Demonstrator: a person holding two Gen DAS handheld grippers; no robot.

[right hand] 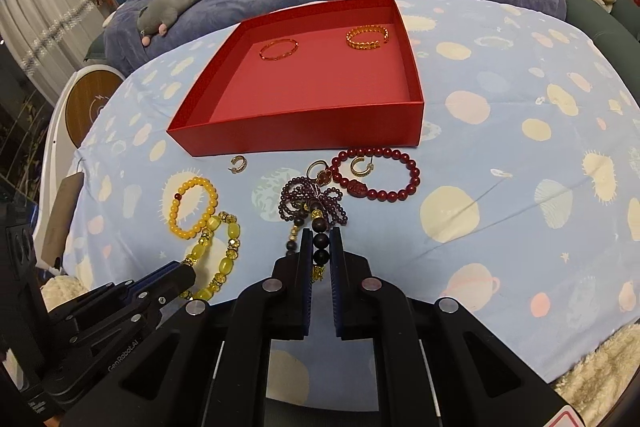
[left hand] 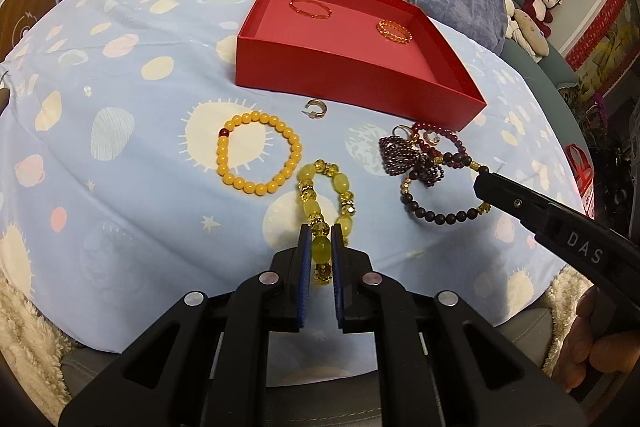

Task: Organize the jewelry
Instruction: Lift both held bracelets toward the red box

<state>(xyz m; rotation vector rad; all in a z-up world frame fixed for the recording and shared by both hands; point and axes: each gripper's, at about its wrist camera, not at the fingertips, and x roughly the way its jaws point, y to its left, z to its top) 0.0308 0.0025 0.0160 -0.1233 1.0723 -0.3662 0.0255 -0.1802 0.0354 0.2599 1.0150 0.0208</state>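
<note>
My left gripper (left hand: 321, 251) clamped its fingers on a yellow-green beaded bracelet (left hand: 326, 203) lying on the planet-print surface (left hand: 132, 187), while my right gripper (right hand: 321, 251) pinched the dark beaded bracelet (right hand: 320, 243). Behind them, a red tray (right hand: 296, 131) held two gold bangles (right hand: 279, 49).

open cloth (right hand: 500, 227) right of the dark bracelet (right hand: 320, 247), red box (right hand: 304, 127) walling the far side
</note>
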